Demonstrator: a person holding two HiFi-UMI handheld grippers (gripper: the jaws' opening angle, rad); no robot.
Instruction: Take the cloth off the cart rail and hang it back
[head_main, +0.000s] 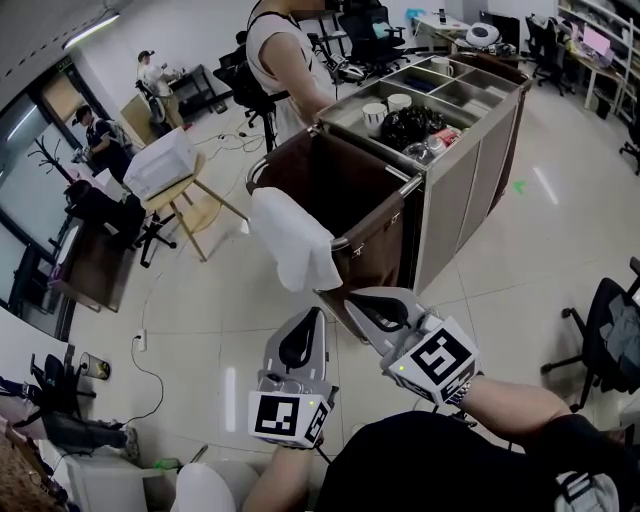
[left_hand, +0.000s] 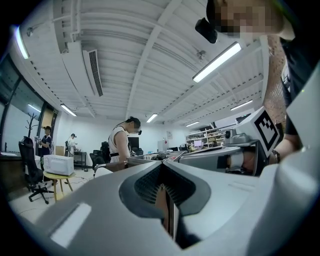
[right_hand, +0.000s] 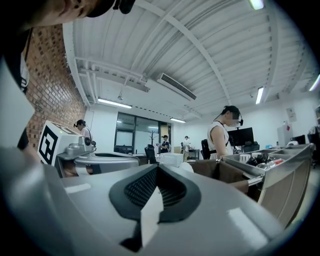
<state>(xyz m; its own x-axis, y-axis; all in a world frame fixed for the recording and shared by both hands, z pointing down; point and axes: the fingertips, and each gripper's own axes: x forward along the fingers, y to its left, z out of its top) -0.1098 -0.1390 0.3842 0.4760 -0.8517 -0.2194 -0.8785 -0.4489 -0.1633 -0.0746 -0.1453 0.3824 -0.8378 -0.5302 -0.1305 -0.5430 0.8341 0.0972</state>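
Note:
A white cloth (head_main: 288, 240) hangs draped over the metal rail of the cart's brown bag (head_main: 330, 180), at the corner nearest me. Both grippers sit below it, short of the cloth and not touching it. My left gripper (head_main: 310, 316) is shut with nothing in it, jaws pressed together (left_hand: 163, 189). Beside it to the right, my right gripper (head_main: 352, 298) is also shut and empty (right_hand: 157, 175). In the right gripper view the cloth (right_hand: 186, 167) shows as a pale lump ahead, just right of the jaws, with the cart (right_hand: 260, 167) behind it.
The grey cart top (head_main: 440, 95) carries trays with cups and dark items. A person in a white sleeveless top (head_main: 285, 55) stands at the cart's far side. A wooden stool with a white box (head_main: 160, 165) stands left; an office chair (head_main: 612, 330) right.

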